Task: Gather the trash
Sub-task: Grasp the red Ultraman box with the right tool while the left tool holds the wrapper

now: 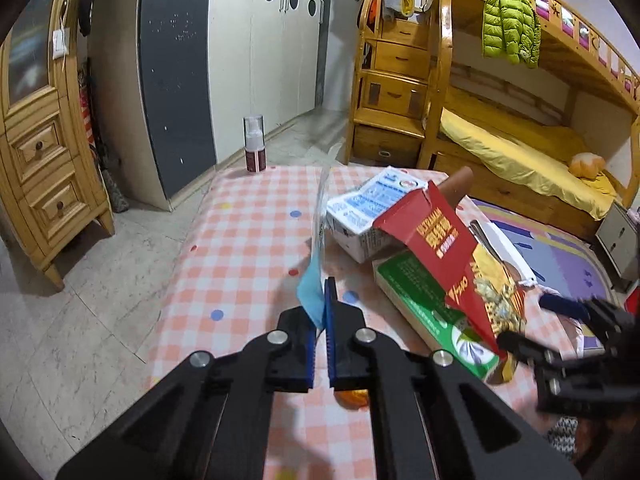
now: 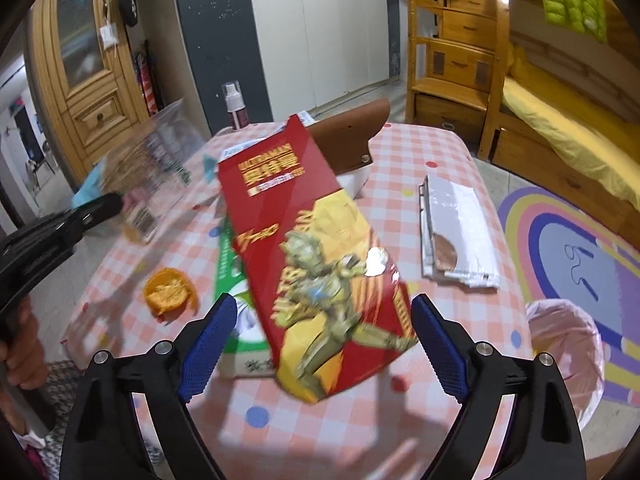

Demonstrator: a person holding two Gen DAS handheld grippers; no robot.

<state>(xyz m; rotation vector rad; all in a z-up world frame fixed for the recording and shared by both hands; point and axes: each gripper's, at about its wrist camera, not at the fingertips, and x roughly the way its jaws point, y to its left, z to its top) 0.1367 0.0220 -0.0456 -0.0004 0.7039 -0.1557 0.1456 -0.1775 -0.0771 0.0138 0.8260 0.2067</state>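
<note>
My left gripper [image 1: 320, 312] is shut on a clear plastic bag with a blue strip [image 1: 314, 280], held upright above the checked table [image 1: 240, 240]; the bag also shows in the right wrist view [image 2: 148, 168]. My right gripper [image 2: 320, 344] is open, its blue pads on either side of a red and yellow carton [image 2: 320, 264] that tilts in the air between them, blurred. The carton shows in the left wrist view [image 1: 460, 264], above a green box [image 1: 420, 300]. An orange peel [image 2: 170, 290] lies on the table.
A white and blue box [image 1: 360, 216], a brown handled object [image 2: 348, 140] and a torn white packet [image 2: 460, 236] lie on the table. A spray bottle [image 1: 254, 144] stands at its far edge. A pink-lined bin [image 2: 568, 352] stands on the floor at right.
</note>
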